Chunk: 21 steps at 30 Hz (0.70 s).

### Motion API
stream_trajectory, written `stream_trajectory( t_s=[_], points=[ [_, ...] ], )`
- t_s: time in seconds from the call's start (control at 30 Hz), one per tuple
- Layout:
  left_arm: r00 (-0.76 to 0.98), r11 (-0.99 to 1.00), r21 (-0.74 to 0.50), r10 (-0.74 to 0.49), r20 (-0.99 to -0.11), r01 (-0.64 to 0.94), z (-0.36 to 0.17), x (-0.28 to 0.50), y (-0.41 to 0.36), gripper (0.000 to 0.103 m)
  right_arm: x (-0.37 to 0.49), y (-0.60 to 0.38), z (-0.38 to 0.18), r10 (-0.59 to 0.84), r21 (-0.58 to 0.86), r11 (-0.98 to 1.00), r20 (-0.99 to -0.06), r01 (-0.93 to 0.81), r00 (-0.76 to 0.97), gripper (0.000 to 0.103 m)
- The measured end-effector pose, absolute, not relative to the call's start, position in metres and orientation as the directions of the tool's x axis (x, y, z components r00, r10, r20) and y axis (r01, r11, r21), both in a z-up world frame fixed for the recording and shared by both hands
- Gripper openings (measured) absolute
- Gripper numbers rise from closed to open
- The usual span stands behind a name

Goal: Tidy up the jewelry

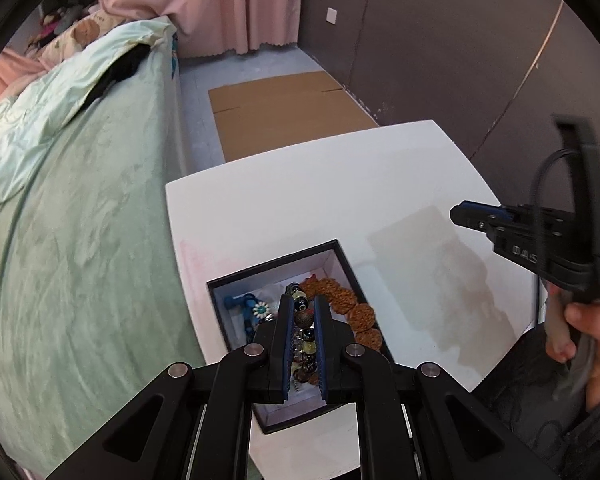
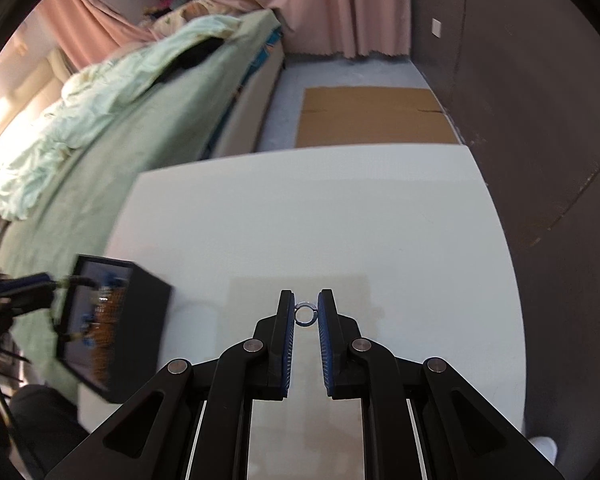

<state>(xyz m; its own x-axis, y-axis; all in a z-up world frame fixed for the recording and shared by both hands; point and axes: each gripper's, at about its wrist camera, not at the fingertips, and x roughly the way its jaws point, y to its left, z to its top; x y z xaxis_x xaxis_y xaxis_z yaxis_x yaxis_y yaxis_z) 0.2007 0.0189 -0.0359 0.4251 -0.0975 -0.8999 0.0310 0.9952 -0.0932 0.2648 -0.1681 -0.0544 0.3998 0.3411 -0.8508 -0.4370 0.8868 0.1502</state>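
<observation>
A black jewelry box (image 1: 342, 258) with a white lining stands on the white table (image 1: 300, 184). Inside lie an orange-brown disc bracelet (image 1: 348, 304) and blue jewelry with a flower charm (image 1: 256, 310). My left gripper (image 1: 303, 300) is shut on a dark beaded bracelet (image 1: 304, 318) and holds it over the box. My right gripper (image 2: 305, 298) is shut on a small silver ring (image 2: 305, 314) above the table, to the right of the box (image 2: 140, 320). The right gripper also shows in the left wrist view (image 1: 466, 214).
A bed with a green cover (image 1: 80, 240) runs along the table's left side. Flat cardboard (image 1: 288, 112) lies on the floor beyond the table. A dark wall (image 1: 460, 40) is on the right. A faint stain (image 1: 440, 276) marks the tabletop.
</observation>
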Motion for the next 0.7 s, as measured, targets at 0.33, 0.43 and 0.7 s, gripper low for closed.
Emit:
stream_trajectory(
  t_s=[0.33, 0.43, 0.7],
  points=[
    [0.420, 0.989, -0.146, -0.126, -0.899, -0.015, -0.029, 0.203, 0.028, 0.057, 0.244, -0.151, -0.032, 0.490, 0.264, 0.823, -0.779, -0.503, 0.392, 0.013],
    [0.462, 0.991, -0.134, -0.110, -0.880, -0.018, -0.020, 0.195, 0.032, 0.076, 0.240, -0.139, -0.028, 0.524, 0.279, 0.796, -0.761, -0.537, 0.382, 0.013],
    [0.474, 0.993, -0.104, -0.063, -0.878, -0.063, -0.011, 0.178, 0.060, 0.076, 0.225, -0.108, -0.027, 0.589, 0.310, 0.733, -0.734, -0.606, 0.337, 0.013]
  ],
)
